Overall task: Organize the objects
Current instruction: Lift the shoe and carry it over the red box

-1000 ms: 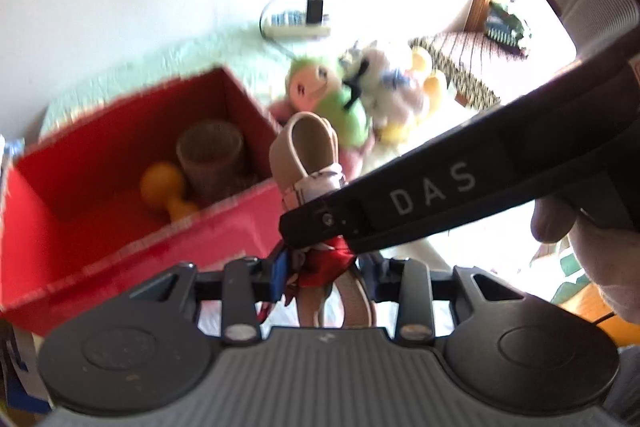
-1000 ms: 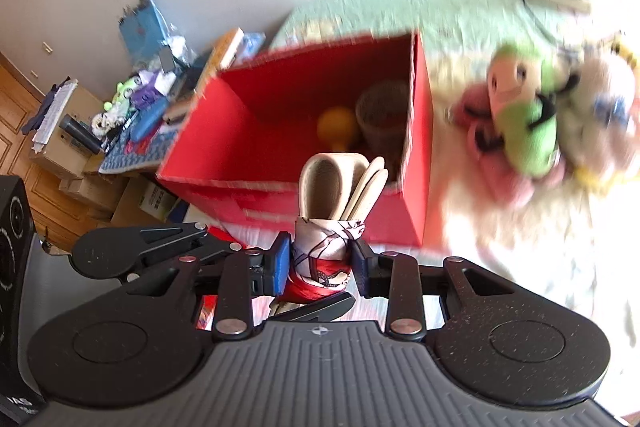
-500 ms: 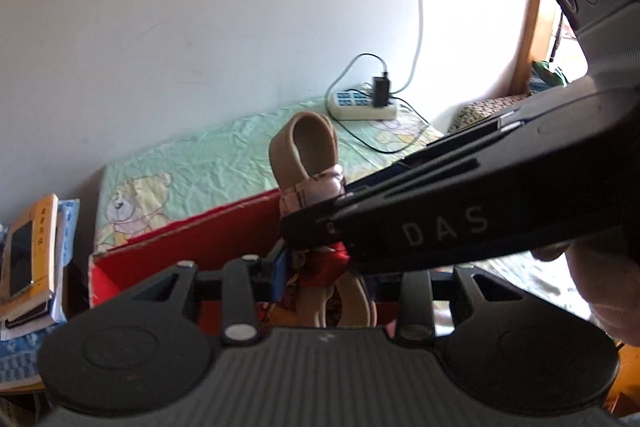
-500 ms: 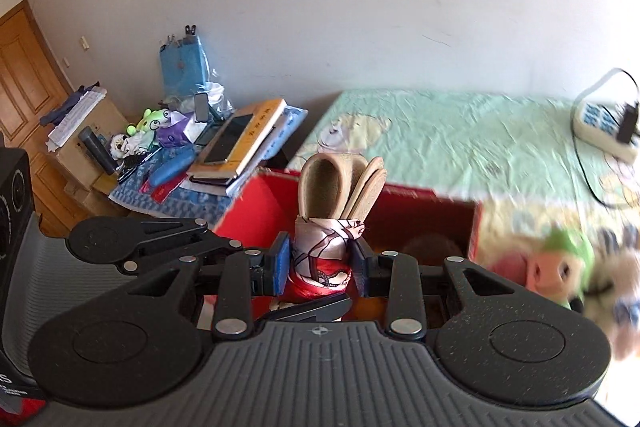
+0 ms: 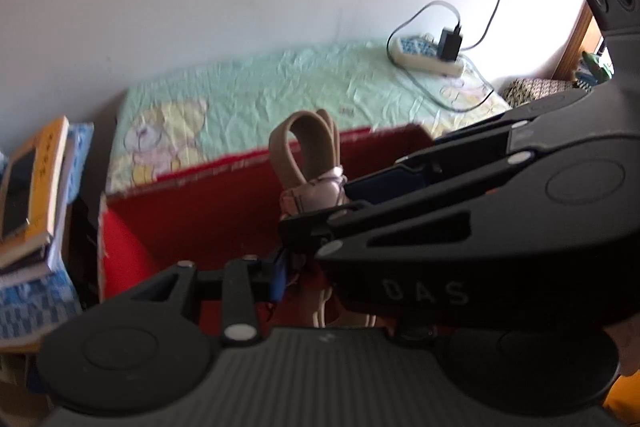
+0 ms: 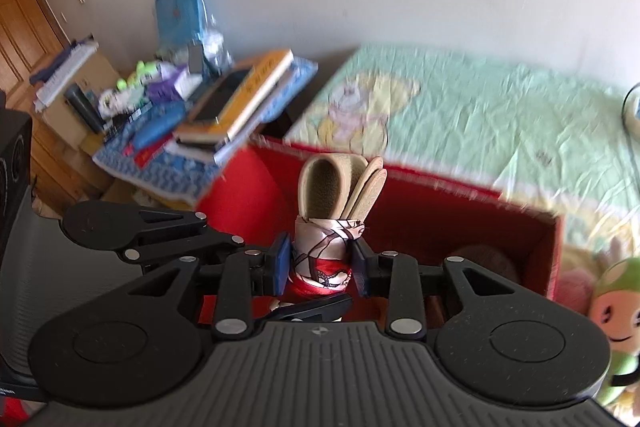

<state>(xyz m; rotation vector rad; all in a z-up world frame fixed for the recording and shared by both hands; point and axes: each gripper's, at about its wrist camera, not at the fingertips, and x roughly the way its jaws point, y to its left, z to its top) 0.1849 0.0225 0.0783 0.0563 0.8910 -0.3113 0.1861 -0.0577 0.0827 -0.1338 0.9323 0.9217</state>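
Note:
Both grippers hold one bundle: beige insoles rolled together and wrapped in a pink and red patterned scarf (image 6: pixel 322 247). My right gripper (image 6: pixel 320 265) is shut on the scarf-wrapped part, the beige loop (image 6: pixel 324 187) standing above its jaws. In the left wrist view my left gripper (image 5: pixel 304 275) is shut on the bundle (image 5: pixel 308 163) lower down; the right gripper's black body (image 5: pixel 480 219) crosses over and hides its right finger. The bundle hangs above the open red box (image 6: pixel 460 227), which holds a brown cup (image 6: pixel 486 265).
The box sits on a bed with a green cartoon sheet (image 6: pixel 460 115). A green plush toy (image 6: pixel 616 311) lies right of the box. A side table with stacked books and clutter (image 6: pixel 224 103) stands left. A power strip with a charger (image 5: pixel 432 55) lies by the wall.
Both views swung upward from looking down into the box and then dipped a little. The bundle stays gripped by both grippers, and the right gripper's body now covers more of the left view.

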